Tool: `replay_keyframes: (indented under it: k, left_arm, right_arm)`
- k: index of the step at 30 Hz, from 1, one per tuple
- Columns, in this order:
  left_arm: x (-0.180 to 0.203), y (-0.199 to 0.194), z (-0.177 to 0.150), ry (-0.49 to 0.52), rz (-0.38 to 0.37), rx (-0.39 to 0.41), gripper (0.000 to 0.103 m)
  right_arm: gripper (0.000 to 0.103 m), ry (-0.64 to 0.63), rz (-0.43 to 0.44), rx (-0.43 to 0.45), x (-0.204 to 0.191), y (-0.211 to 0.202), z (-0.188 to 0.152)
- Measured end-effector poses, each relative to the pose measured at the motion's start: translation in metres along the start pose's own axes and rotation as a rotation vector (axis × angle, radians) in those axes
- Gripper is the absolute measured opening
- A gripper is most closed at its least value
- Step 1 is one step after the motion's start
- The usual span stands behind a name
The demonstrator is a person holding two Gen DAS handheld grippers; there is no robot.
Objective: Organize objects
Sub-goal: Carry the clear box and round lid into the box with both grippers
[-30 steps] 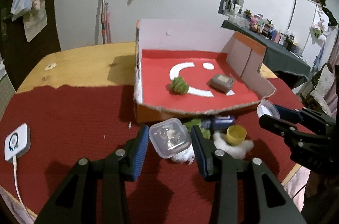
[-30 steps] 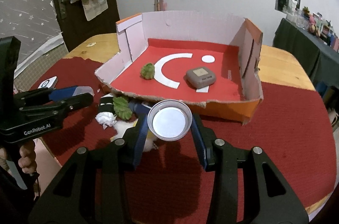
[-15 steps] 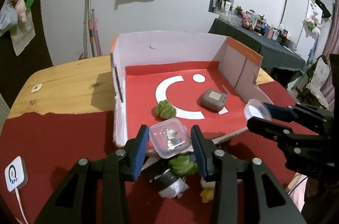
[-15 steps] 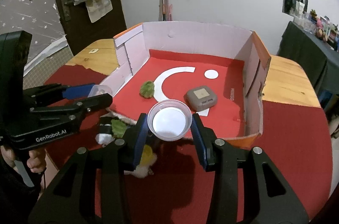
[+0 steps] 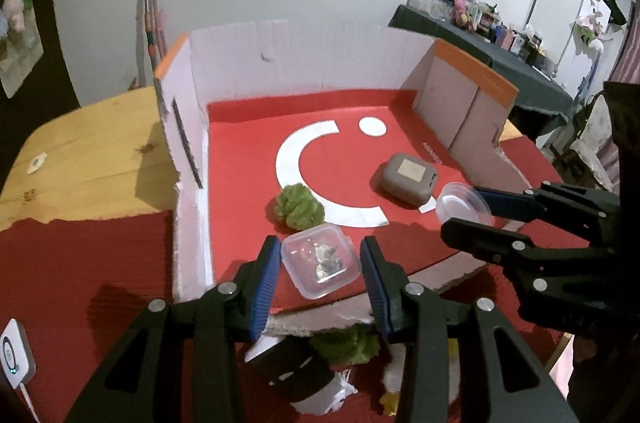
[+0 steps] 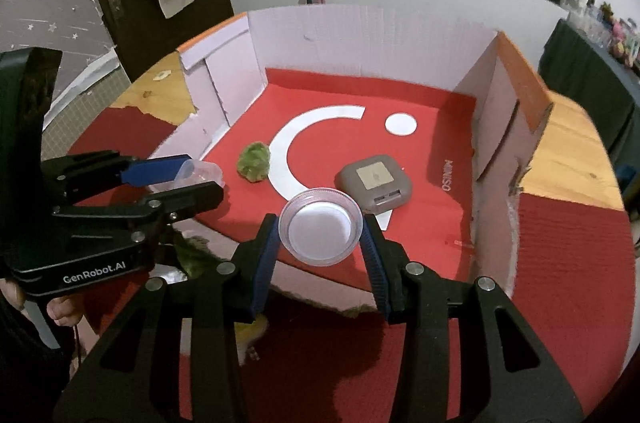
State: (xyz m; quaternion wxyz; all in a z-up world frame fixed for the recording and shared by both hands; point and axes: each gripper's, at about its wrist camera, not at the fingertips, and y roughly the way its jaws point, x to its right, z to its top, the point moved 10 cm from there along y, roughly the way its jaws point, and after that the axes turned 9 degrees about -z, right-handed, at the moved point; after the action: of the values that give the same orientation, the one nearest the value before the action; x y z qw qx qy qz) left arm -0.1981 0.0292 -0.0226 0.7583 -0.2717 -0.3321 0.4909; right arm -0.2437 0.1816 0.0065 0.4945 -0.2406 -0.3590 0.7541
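Observation:
My left gripper is shut on a small clear square container with crumpled foil inside, held over the front edge of the open cardboard box. My right gripper is shut on a round clear dish with a white base, also over the box's front lip. On the box's red floor lie a green fuzzy ball and a grey rounded case. In the left wrist view the right gripper comes in from the right with the dish.
Below the box front lie loose items on the red cloth: a black-and-white piece, a green leafy thing, something yellow. A white charger sits at the left edge. The wooden table shows beyond the cloth. A hand holds the left gripper.
Both grippers have carried their containers forward from above the loose pile to over the box's front edge. The box looms larger, and the pile has dropped to the bottom of the views.

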Motion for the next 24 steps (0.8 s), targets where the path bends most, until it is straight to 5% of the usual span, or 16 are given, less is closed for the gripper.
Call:
replay_keyframes:
  k: [11, 24]
  left_arm:
    - [-0.004, 0.023, -0.003, 0.004, -0.009, -0.062, 0.043]
    - [-0.007, 0.035, -0.002, 0.004, 0.000, -0.076, 0.043]
  right_arm:
    - [0.039, -0.023, -0.008, -0.101, 0.006, 0.031, -0.004]
    - [0.039, -0.004, -0.007, -0.121, 0.015, 0.041, 0.000]
